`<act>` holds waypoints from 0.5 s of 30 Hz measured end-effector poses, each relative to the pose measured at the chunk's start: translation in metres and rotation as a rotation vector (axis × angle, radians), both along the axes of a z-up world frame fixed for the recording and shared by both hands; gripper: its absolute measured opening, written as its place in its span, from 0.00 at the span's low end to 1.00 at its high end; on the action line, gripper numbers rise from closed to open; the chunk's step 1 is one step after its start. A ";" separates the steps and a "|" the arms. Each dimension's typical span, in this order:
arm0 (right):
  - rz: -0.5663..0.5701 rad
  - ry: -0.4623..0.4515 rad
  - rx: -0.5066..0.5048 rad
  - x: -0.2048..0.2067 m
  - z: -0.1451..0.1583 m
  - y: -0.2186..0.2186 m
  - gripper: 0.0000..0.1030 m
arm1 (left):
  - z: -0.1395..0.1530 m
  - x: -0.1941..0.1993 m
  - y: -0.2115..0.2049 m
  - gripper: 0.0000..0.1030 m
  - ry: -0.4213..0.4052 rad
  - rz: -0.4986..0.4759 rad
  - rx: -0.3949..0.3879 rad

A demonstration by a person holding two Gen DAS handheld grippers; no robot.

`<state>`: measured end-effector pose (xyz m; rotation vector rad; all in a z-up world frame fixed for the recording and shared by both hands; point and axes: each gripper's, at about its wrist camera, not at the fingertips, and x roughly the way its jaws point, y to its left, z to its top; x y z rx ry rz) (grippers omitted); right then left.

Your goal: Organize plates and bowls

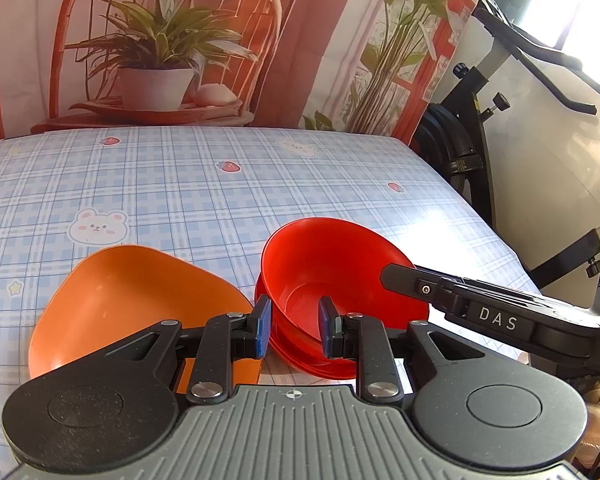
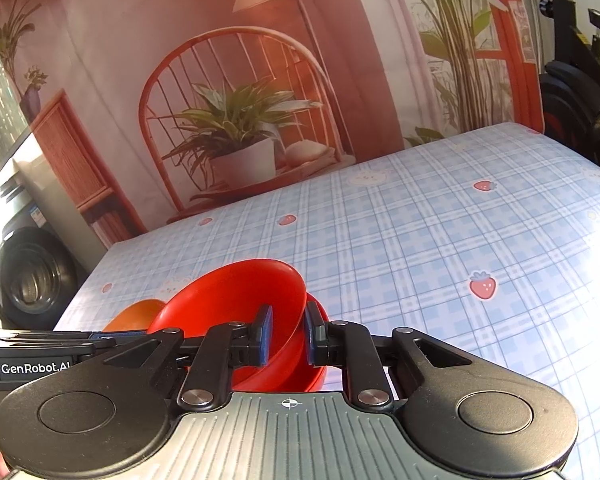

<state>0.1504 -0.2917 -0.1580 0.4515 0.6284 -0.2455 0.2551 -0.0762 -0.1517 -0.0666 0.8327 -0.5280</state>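
A red bowl sits tilted on a red plate near the table's front. An orange plate lies to its left. My left gripper is open, its blue pads straddling the bowl's near rim without closing on it. My right gripper has its pads on either side of the red bowl's wall, one inside and one outside, and looks shut on it; it shows in the left wrist view as a black arm reaching in from the right. The orange plate peeks out behind the bowl.
The table carries a blue plaid cloth with bears and strawberries. A printed backdrop with a potted plant hangs behind it. An exercise bike stands off the right edge, and a washing machine off the left.
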 end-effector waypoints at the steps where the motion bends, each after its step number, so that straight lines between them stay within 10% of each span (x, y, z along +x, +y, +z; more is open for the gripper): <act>1: 0.000 0.004 -0.002 0.000 0.000 0.000 0.17 | -0.001 0.000 0.000 0.24 0.003 -0.001 0.002; 15: -0.012 0.036 0.010 0.002 -0.007 0.000 0.21 | -0.007 0.003 -0.002 0.24 0.041 -0.011 0.003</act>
